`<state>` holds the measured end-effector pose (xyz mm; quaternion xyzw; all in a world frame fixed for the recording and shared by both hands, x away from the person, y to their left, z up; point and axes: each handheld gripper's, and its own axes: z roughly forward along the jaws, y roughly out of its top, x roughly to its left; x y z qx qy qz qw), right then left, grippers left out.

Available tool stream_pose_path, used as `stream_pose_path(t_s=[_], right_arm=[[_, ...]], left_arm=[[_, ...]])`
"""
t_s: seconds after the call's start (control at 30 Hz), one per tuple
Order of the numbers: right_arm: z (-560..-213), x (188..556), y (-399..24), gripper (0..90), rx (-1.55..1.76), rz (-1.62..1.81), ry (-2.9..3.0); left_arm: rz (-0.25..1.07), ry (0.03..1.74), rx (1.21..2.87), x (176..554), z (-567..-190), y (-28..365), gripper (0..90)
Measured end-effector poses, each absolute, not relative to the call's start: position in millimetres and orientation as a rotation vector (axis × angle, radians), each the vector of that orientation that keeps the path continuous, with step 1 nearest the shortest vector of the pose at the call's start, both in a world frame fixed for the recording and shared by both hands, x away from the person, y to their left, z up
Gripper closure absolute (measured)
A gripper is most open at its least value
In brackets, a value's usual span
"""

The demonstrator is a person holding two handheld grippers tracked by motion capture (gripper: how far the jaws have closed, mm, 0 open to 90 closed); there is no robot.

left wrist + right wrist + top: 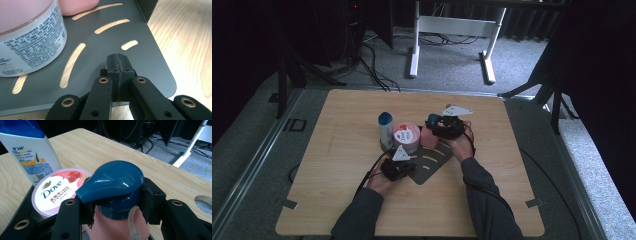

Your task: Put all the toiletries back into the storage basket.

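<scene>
— Table [347, 200]: pale wood grain, matt. Rack [150, 60]: dark sheet metal, smooth, dull sheen.

— Pump cap [112, 181]: glossy blue plastic. Pink bottle [115, 227]: matt. Jar [58, 191]: printed lid, satin. Jaws: black matt plastic.

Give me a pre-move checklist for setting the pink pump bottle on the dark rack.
1. Right gripper clamped around pink bottle just under the blue pump head: ok.
2. Left gripper shut, pressing the rack edge: ok.
3. Dove tub seated on rack: ok.
4. White bottle upright beside the tub: ok.
5. Pink bottle base resting on rack: cannot tell.
6. Free rack space nearby: ok.
</scene>
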<state>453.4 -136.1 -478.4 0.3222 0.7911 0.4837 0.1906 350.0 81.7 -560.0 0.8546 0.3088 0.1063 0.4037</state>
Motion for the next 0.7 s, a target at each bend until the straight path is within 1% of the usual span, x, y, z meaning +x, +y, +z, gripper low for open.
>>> stream_pose_path(t_s=[0.13, 0.17, 0.4, 0.5, 0.57, 0.6, 0.7], right_arm=[[-478.8, 453.5, -136.8, 51.0, 0.906, 1.367, 2.231], [-479.6, 453.4, -136.8, 48.4, 0.904, 1.359, 2.234], [-483.6, 450.4, -139.7, 39.4, 0.904, 1.345, 2.254], [-484.1, 445.6, -145.1, 38.0, 0.894, 1.347, 2.262], [-484.8, 441.8, -149.3, 38.2, 0.887, 1.351, 2.270], [-485.5, 439.5, -152.1, 39.7, 0.883, 1.348, 2.275], [-490.2, 431.2, -163.6, 47.3, 0.873, 1.332, 2.275]], left_arm=[[0.268, 0.780, 2.158, 350.0, -560.0, 81.7, 90.0], [0.268, 0.780, 2.158, 349.9, -560.0, 81.7, 90.0], [0.265, 0.782, 2.157, 349.9, -560.1, 81.7, 90.0], [0.266, 0.780, 2.160, 350.0, -560.0, 81.9, 90.0], [0.266, 0.779, 2.158, 350.0, -560.0, 81.8, 90.0], [0.265, 0.779, 2.159, 350.0, -560.0, 81.9, 90.0], [0.264, 0.780, 2.158, 350.1, -560.1, 82.0, 90.0]])
